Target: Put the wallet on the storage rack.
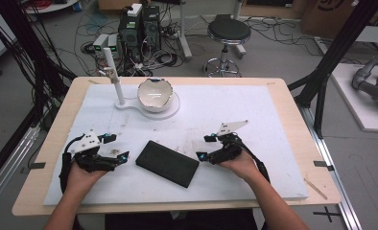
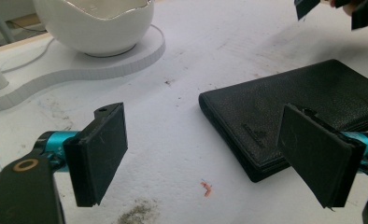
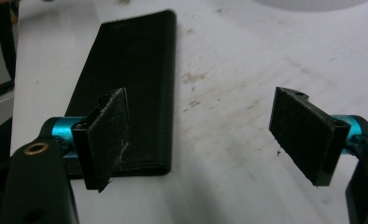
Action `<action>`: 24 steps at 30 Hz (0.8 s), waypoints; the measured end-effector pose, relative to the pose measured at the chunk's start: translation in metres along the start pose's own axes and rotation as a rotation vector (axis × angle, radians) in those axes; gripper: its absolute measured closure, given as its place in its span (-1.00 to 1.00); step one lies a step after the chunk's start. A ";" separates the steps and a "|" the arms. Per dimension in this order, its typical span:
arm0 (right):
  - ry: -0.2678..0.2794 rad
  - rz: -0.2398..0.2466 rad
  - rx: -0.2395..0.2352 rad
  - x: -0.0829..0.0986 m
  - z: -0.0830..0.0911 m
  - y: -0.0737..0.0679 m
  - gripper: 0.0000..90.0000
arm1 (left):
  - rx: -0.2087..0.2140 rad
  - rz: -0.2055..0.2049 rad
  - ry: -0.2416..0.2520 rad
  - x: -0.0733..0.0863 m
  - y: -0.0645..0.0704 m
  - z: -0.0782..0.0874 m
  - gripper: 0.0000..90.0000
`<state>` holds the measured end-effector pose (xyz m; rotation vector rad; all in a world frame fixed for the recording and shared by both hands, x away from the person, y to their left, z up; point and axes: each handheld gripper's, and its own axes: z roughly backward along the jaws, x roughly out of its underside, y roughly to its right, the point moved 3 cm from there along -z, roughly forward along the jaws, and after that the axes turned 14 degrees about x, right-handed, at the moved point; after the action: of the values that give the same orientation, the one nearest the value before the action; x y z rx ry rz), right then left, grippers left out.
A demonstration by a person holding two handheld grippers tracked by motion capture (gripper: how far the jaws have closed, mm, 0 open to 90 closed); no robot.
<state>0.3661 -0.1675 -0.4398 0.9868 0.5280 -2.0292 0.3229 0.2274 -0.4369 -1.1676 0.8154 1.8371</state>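
A black leather wallet [image 1: 168,163] lies flat and closed in the middle of the white mat [image 1: 254,110]. My left gripper [image 1: 117,146] rests open just left of it, with nothing between its pads. My right gripper [image 1: 205,147] stands open just right of the wallet, also holding nothing. In the left gripper view the wallet [image 2: 303,102] lies ahead, partly behind the right-hand pad [image 2: 315,156], and the left gripper [image 2: 208,154] spans bare mat. In the right gripper view the wallet [image 3: 130,79] runs behind the left-hand pad [image 3: 105,135], and the right gripper [image 3: 205,135] is wide open.
A white bowl with a jagged, eggshell-like rim [image 1: 154,95] sits on a flat white base with an upright post [image 1: 114,76] at the back of the mat. The bowl [image 2: 95,23] is close ahead in the left gripper view. A stool [image 1: 228,32] and computers stand on the floor beyond the table.
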 end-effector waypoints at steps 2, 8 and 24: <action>-0.032 0.006 -0.021 0.001 -0.006 -0.005 -0.49 | 0.001 0.002 0.001 0.000 0.000 0.000 -0.63; -0.104 0.040 -0.051 0.005 -0.021 -0.016 -0.45 | -0.003 0.001 0.000 0.000 0.000 0.000 -0.63; -0.192 0.007 -0.183 0.013 -0.028 -0.026 0.03 | 0.001 -0.003 -0.009 0.000 0.002 -0.002 -0.63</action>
<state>0.3532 -0.1403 -0.4663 0.6766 0.5930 -2.0031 0.3222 0.2255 -0.4375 -1.1577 0.8094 1.8382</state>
